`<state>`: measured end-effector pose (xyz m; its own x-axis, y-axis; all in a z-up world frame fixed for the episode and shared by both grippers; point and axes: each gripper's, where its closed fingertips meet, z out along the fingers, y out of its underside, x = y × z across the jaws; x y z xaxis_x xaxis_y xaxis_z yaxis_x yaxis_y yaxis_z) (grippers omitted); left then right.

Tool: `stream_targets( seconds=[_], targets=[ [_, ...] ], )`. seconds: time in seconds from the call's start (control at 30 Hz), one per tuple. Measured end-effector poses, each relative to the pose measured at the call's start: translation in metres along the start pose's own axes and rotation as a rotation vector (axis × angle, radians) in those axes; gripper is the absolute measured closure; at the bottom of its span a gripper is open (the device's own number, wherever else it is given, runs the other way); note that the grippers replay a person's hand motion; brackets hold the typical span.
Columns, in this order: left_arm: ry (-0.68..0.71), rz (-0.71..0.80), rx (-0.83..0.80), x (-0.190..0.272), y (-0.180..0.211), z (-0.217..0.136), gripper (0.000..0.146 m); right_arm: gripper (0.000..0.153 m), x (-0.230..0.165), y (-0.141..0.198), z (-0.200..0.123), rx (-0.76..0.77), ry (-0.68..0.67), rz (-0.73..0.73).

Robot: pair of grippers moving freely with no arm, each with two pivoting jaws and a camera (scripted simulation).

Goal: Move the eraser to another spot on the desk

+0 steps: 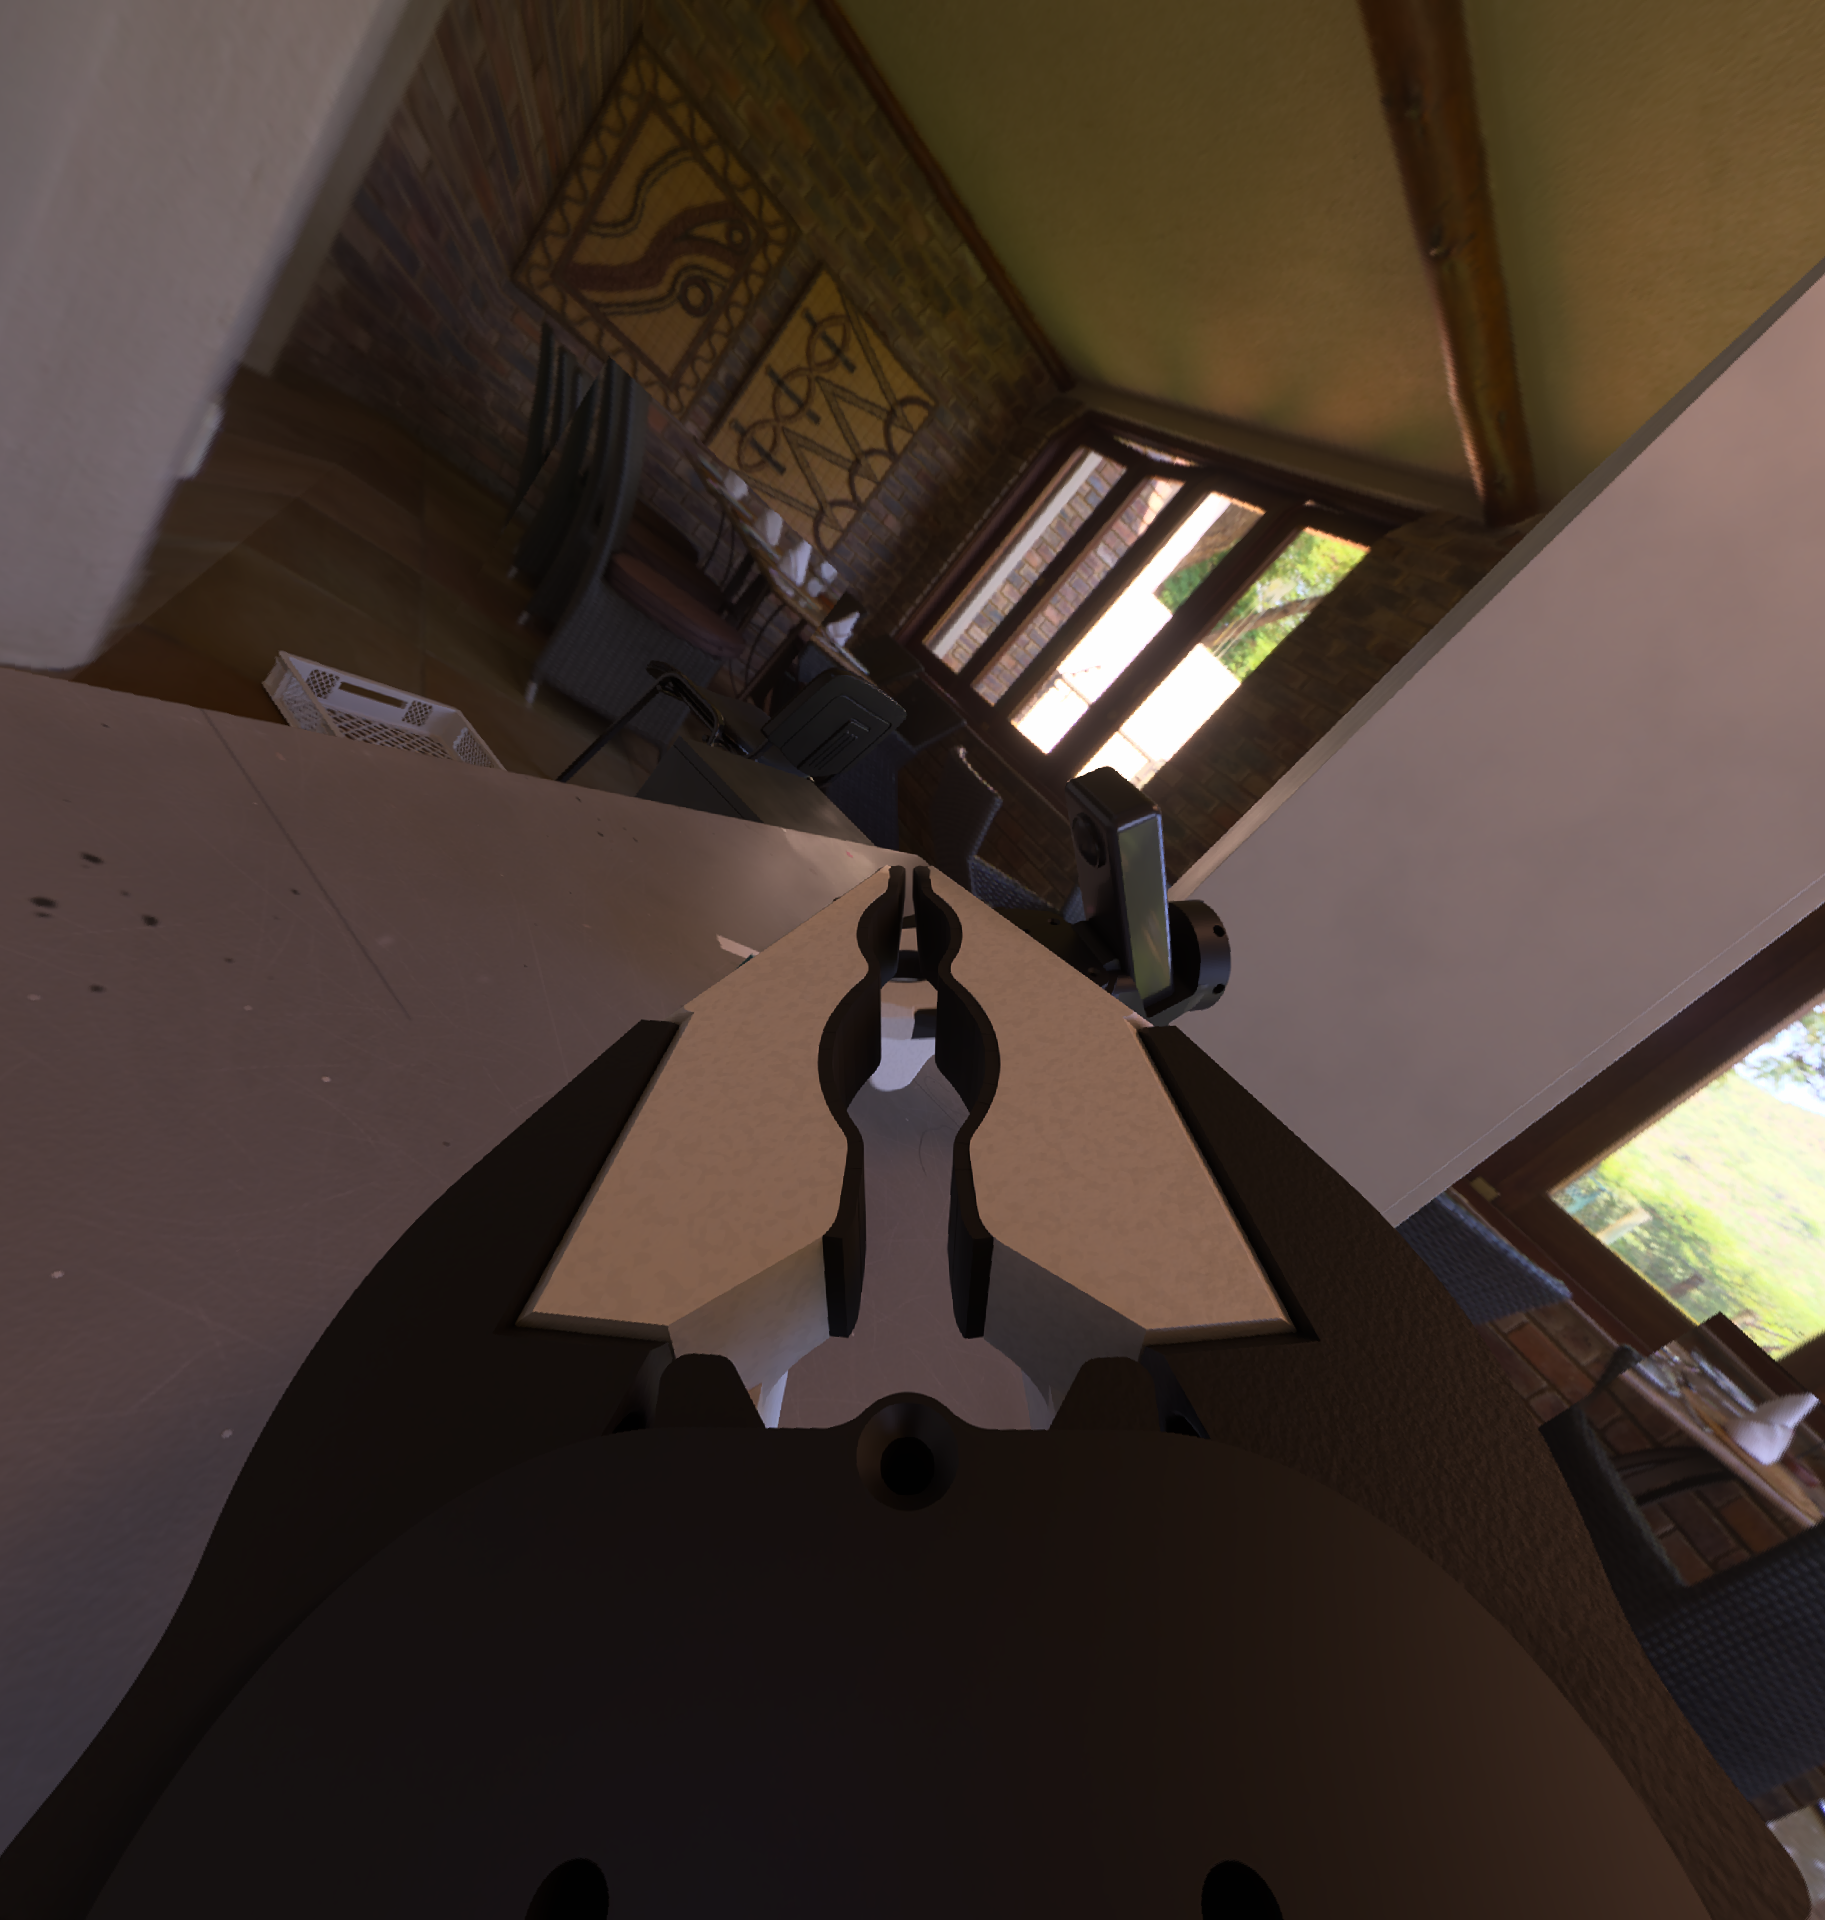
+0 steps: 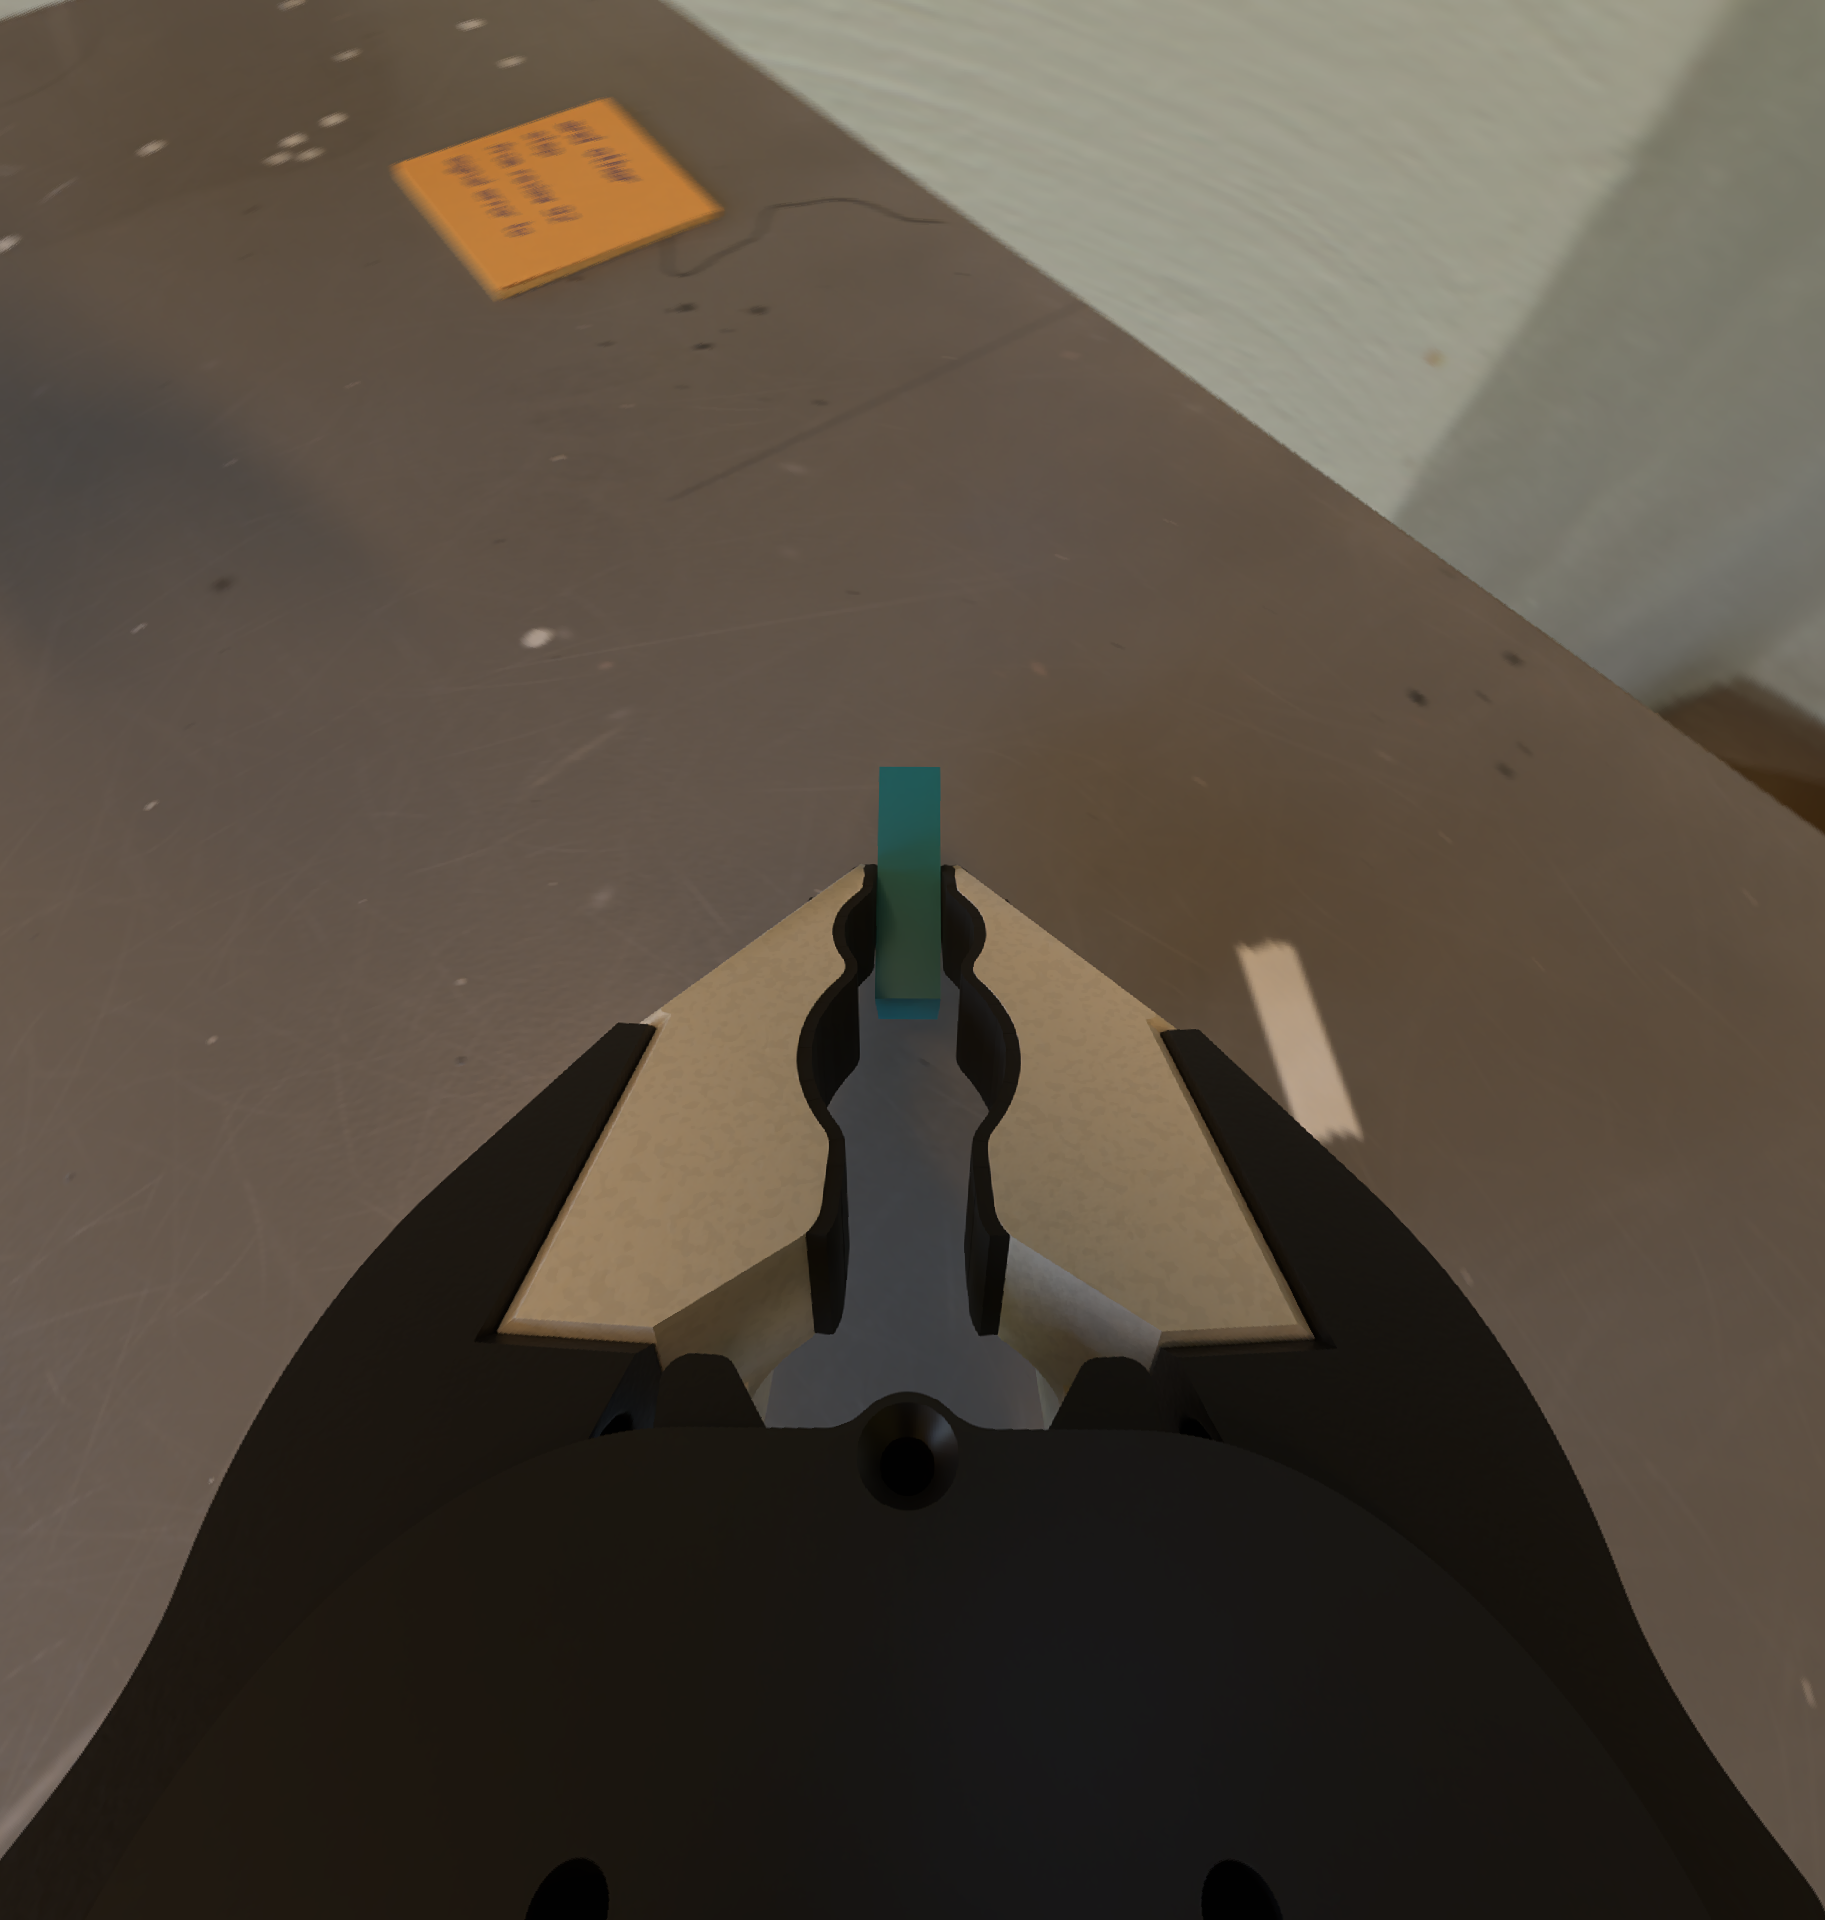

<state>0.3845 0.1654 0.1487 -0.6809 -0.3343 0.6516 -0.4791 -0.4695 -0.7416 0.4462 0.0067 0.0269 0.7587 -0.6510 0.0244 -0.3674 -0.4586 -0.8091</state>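
In the right wrist view my right gripper (image 2: 909, 883) is shut on a small teal eraser (image 2: 908, 831). The eraser stands on edge between the fingertips and sticks out past them, held above the grey-brown desk (image 2: 472, 727). In the left wrist view my left gripper (image 1: 909, 883) is shut and holds nothing, tilted over the desk (image 1: 264, 987) near its far edge. The other gripper (image 1: 1136, 914) shows just beyond my left fingertips, partly hidden by them. The eraser does not show in the left wrist view.
An orange note pad (image 2: 555, 197) lies at the far left of the desk, with a thin dark cord (image 2: 783, 223) beside it. A strip of pale tape (image 2: 1297, 1039) lies to the right. A white crate (image 1: 378, 712) sits beyond the desk edge. A pale wall (image 2: 1303, 260) borders the desk.
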Motion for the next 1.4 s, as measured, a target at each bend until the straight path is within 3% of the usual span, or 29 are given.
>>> stream_targets(
  seconds=[0.13,0.3,0.7,0.8,1.0,1.27,1.4],
  targets=[
    [0.013,-0.016,-0.017,-0.003,0.006,0.012,0.145,0.142,0.018,0.006,-0.003,-0.022,0.073,0.098],
    [-0.011,-0.008,-0.035,-0.006,0.008,0.019,0.145,0.142,0.017,0.009,0.001,-0.044,0.103,0.052],
    [-0.001,-0.021,-0.025,-0.005,0.001,0.016,0.145,0.141,0.013,0.017,0.007,-0.075,0.036,0.120],
    [-0.006,-0.012,-0.038,-0.006,0.001,0.017,0.145,0.113,0.007,0.011,0.008,-0.046,0.012,0.100],
    [-0.014,-0.001,-0.067,-0.010,0.008,0.016,0.145,0.105,-0.004,-0.007,0.002,0.057,-0.035,0.055],
    [-0.015,0.023,-0.152,-0.012,0.022,0.009,0.145,0.099,-0.008,-0.051,-0.019,0.386,-0.273,0.292],
    [-0.077,0.080,-0.222,-0.020,0.033,0.009,0.145,0.099,-0.004,-0.048,-0.018,0.373,-0.438,0.565]
  ],
)
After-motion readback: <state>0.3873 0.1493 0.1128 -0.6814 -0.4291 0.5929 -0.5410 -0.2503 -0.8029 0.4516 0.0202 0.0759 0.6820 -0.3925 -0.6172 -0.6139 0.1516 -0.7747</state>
